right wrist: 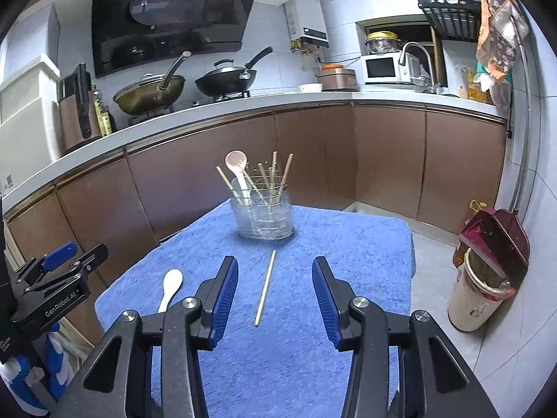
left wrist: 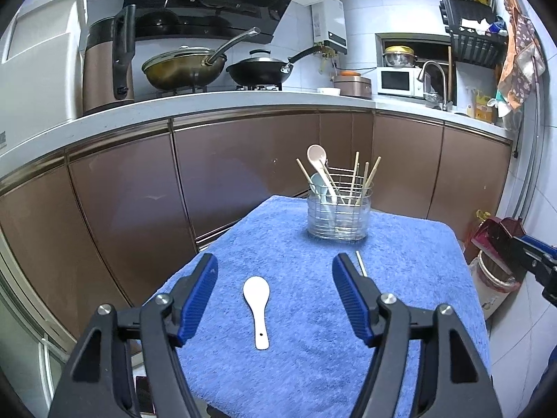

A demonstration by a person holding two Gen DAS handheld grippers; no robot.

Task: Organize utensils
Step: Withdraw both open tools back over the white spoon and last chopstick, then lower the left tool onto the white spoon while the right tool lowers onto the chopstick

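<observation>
A white ceramic spoon (left wrist: 257, 310) lies flat on the blue towel (left wrist: 400, 254), between and below the fingers of my left gripper (left wrist: 275, 264), which stands wide open and holds nothing. In the right wrist view the same spoon (right wrist: 171, 288) lies to the left. A single wooden chopstick (right wrist: 265, 287) lies on the towel (right wrist: 348, 244) between the fingers of my right gripper (right wrist: 275, 268), which is open above it without touching. A clear utensil holder (left wrist: 337, 216) at the towel's far end holds a pink spoon, a pale spoon and several chopsticks. The holder (right wrist: 263, 217) shows in both views.
Brown cabinets (left wrist: 243, 160) and a white counter with two woks (left wrist: 188, 66) run behind the table. A bin with a red dustpan (right wrist: 487, 271) stands on the floor to the right. The other gripper (right wrist: 59, 278) shows at the left edge of the right wrist view.
</observation>
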